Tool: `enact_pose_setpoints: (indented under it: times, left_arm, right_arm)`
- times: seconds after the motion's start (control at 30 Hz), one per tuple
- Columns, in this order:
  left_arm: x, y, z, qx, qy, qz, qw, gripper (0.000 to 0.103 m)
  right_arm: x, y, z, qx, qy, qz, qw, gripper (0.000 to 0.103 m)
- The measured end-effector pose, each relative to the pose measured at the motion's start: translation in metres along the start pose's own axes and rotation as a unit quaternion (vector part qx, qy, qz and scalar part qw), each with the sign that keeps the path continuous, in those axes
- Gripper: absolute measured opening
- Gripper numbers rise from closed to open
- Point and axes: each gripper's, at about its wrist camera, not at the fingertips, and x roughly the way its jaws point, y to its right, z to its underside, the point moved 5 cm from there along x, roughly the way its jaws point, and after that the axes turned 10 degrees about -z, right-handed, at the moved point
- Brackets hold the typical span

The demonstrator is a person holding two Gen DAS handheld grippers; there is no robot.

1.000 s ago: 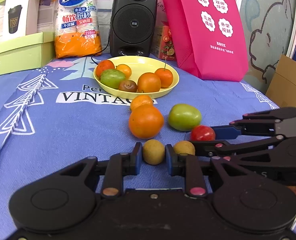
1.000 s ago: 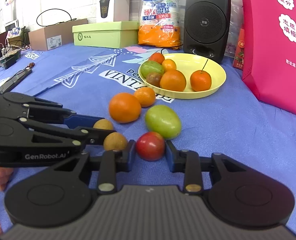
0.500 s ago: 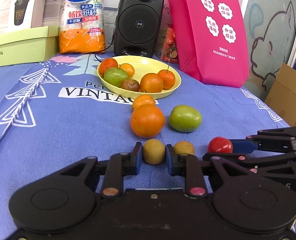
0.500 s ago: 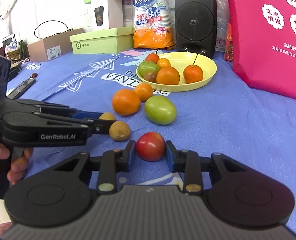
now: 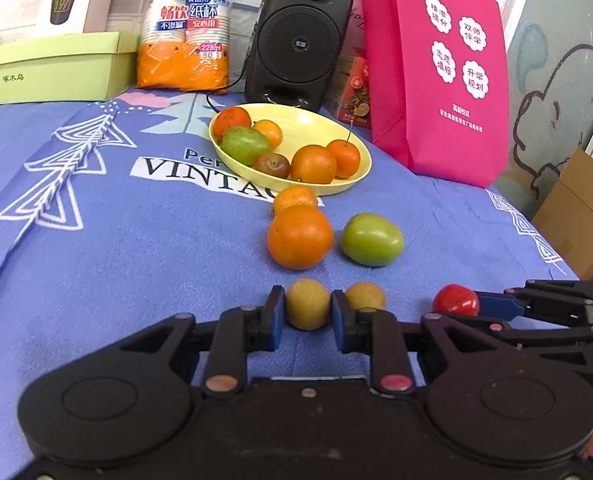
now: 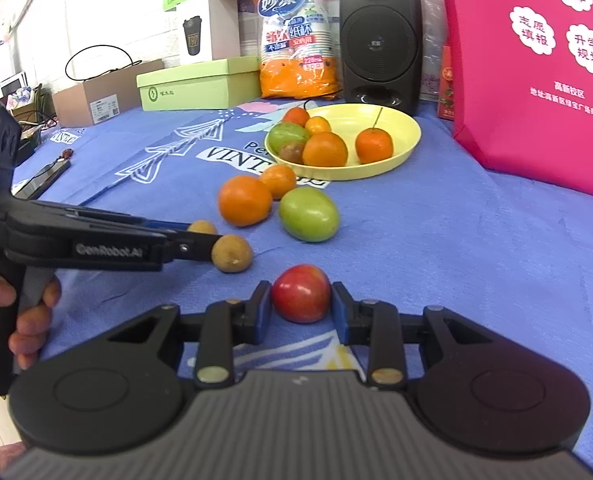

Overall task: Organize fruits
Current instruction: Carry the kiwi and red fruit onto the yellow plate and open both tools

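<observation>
Black and level, the left gripper reached forward low over the blue cloth, clamped on a round tan fruit. Beside it the right gripper squeezed a red fruit, neither fruit showing any long axis.

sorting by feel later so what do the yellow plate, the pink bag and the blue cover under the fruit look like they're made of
Yellow plate: probably plastic or melamine; smooth, evenly coloured, with a soft sheen and thin rim.
Pink bag: looks like non-woven fabric; matte, stiffly upright, with printed white patches and soft creases.
Blue cover: woven cloth; a fine herringbone texture shows near the camera, with printed lettering and wrinkles.
</observation>
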Motion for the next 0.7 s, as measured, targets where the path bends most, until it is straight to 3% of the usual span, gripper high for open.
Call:
enact_pose_setpoints:
  times: [0.37, 0.7]
  left_arm:
    - [-0.012, 0.003, -0.030, 0.024, 0.029, 0.014, 0.9992, 0.024]
    - [0.033, 0.008, -0.108, 0.058, 0.055, -0.004, 0.9968, 0.024]
  right_arm:
    - [-0.005, 0.021, -0.021, -0.003, 0.013, 0.016, 1.000, 0.031]
    - [0.020, 0.045, -0.081, -0.046, 0.023, 0.029, 0.998, 0.031]
